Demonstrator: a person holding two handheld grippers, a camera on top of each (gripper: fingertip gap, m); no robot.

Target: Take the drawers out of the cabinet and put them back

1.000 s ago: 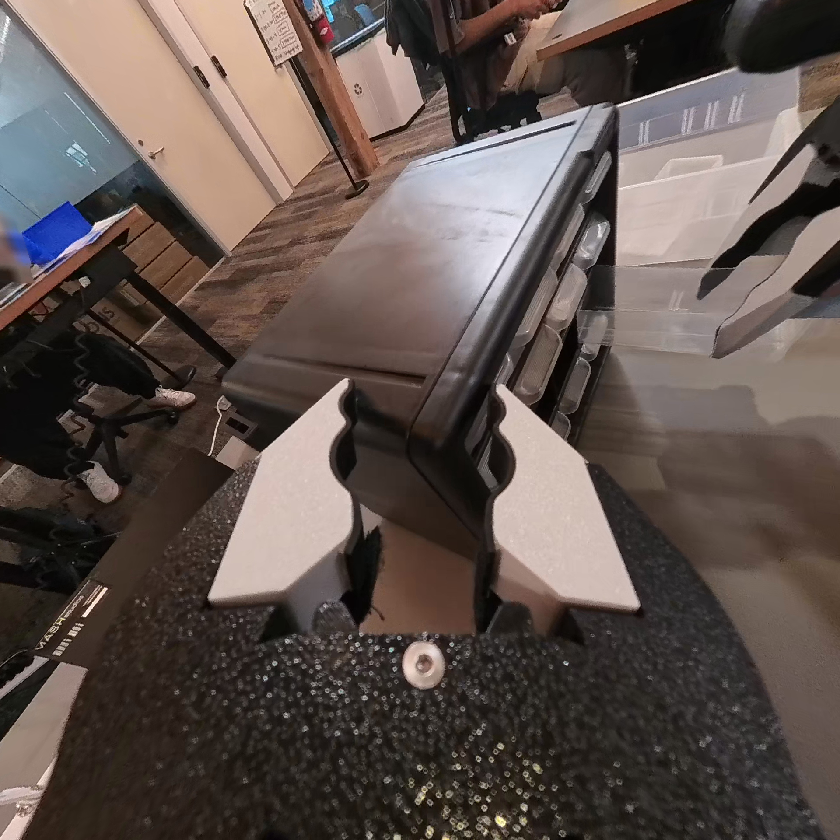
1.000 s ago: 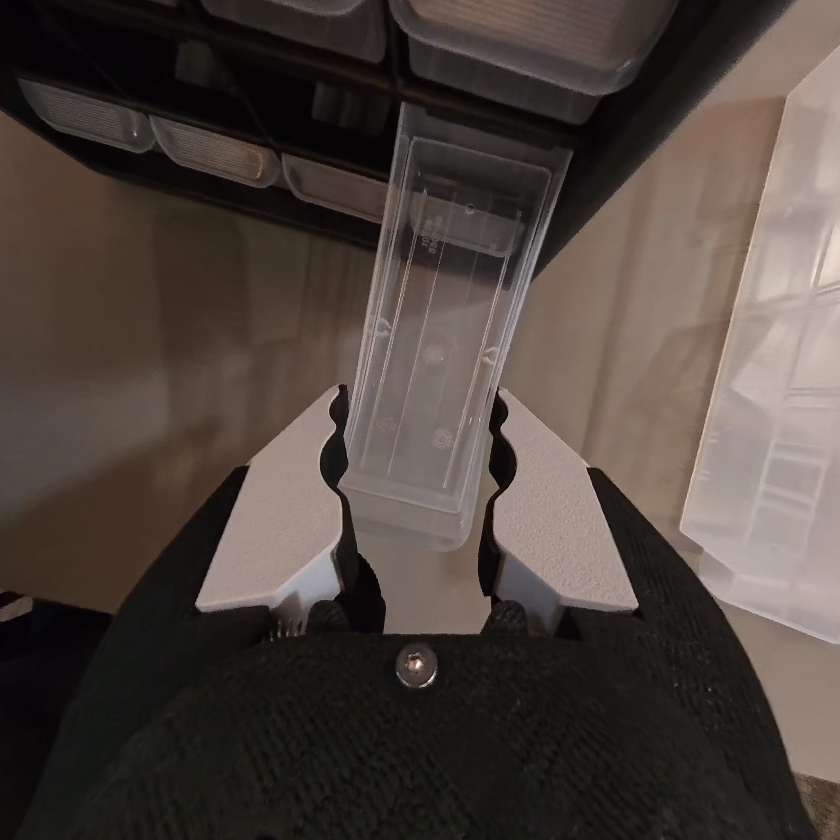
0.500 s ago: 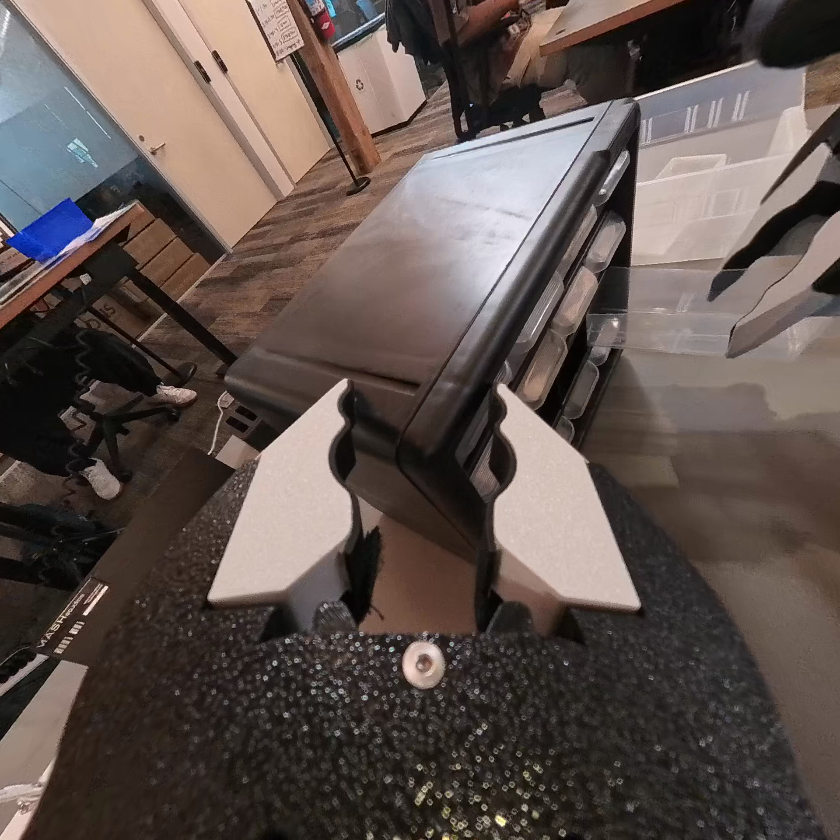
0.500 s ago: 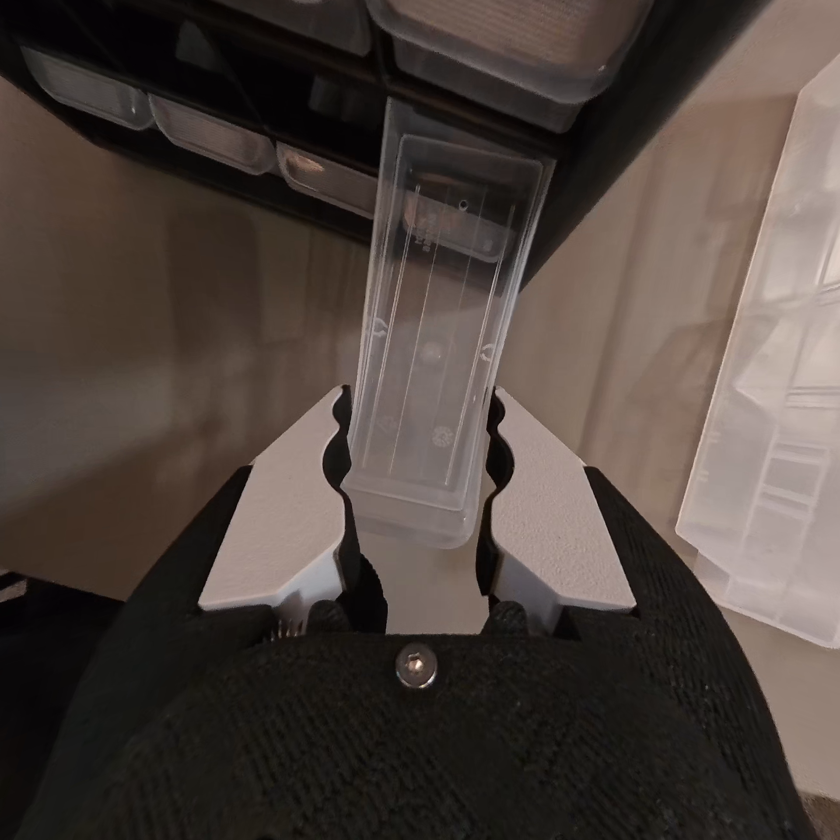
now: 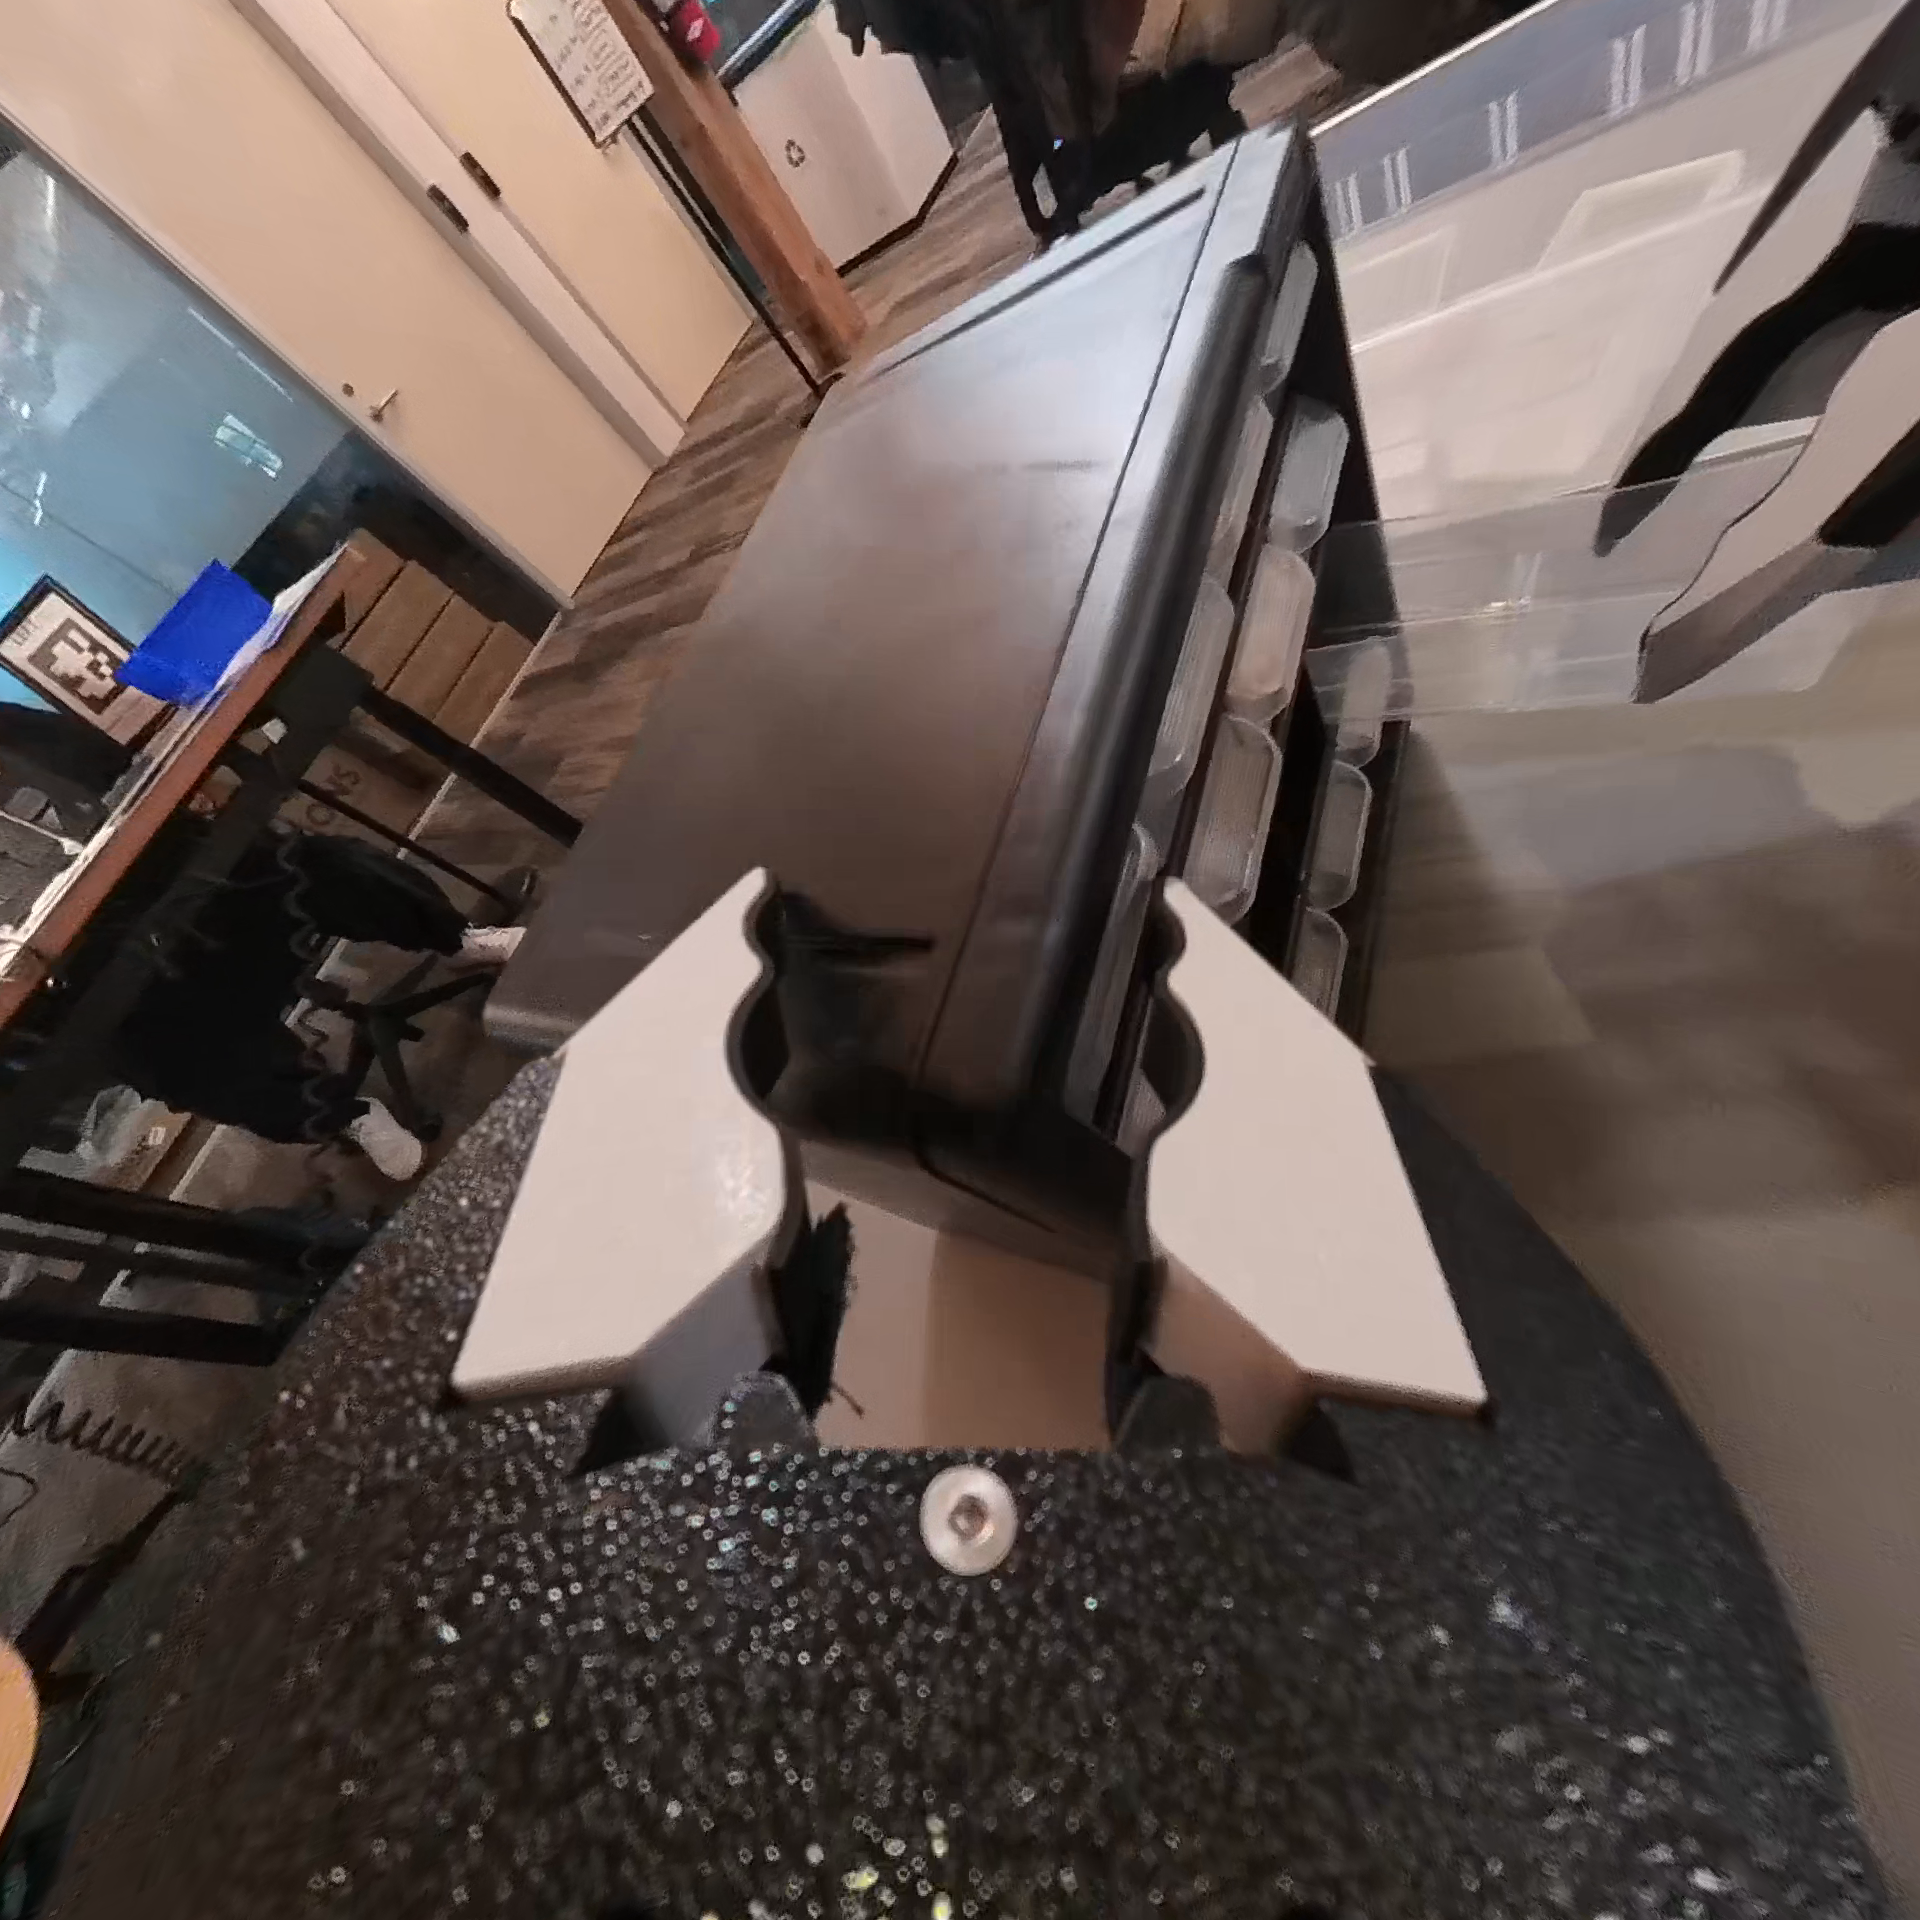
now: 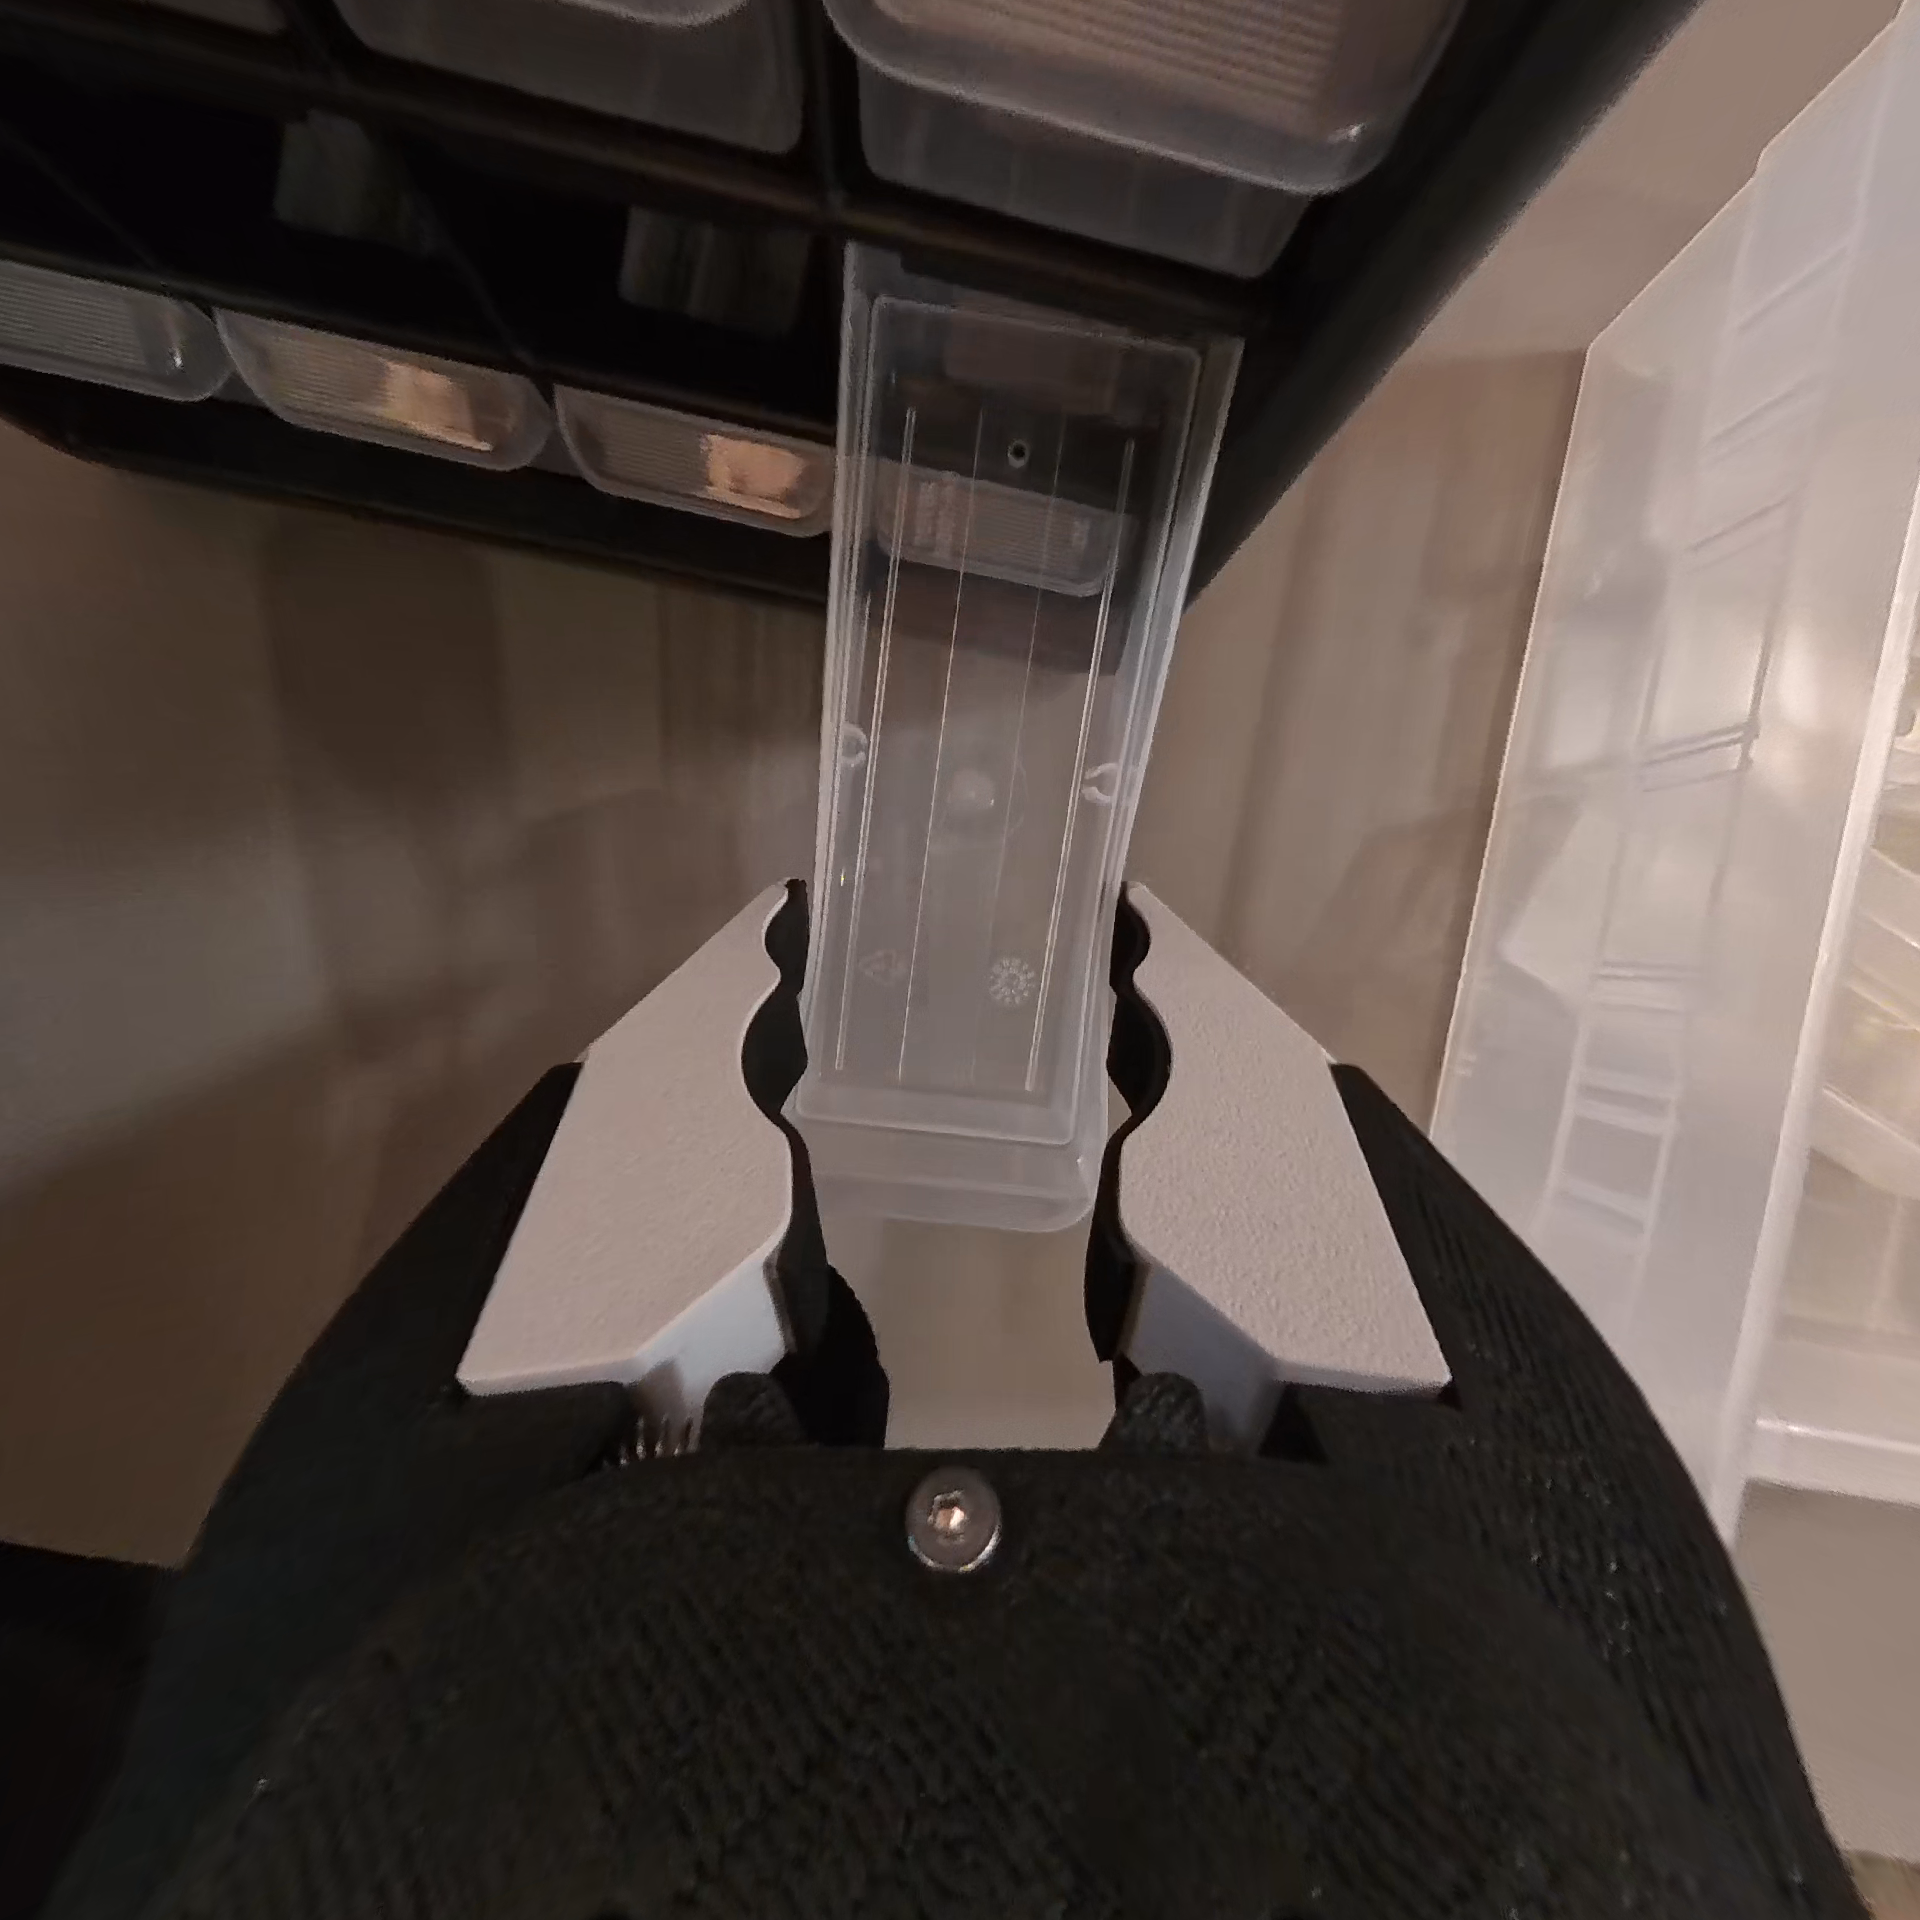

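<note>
A black cabinet (image 5: 935, 582) with rows of small clear drawers stands on a tan table. My left gripper (image 5: 961, 997) is shut on the cabinet's near top corner. My right gripper (image 6: 961, 987) is shut on the front end of a clear drawer (image 6: 997, 727). The drawer's far end sits at an empty slot near the cabinet's (image 6: 1340, 312) lower right corner. In the left wrist view the right gripper (image 5: 1787, 499) shows at the upper right, holding the drawer (image 5: 1507, 644) out level from the cabinet front.
A large clear plastic bin (image 6: 1714, 831) stands right of the cabinet; it also shows in the left wrist view (image 5: 1538, 270). The tan table (image 6: 364, 779) spreads in front. Desks, a chair and a wooden post (image 5: 748, 187) are off the table's left.
The right gripper has straightened the drawer from a tilt to square with its slot and moved nearer the cabinet. The left wrist view has swung, with the cabinet looking narrower and steeper.
</note>
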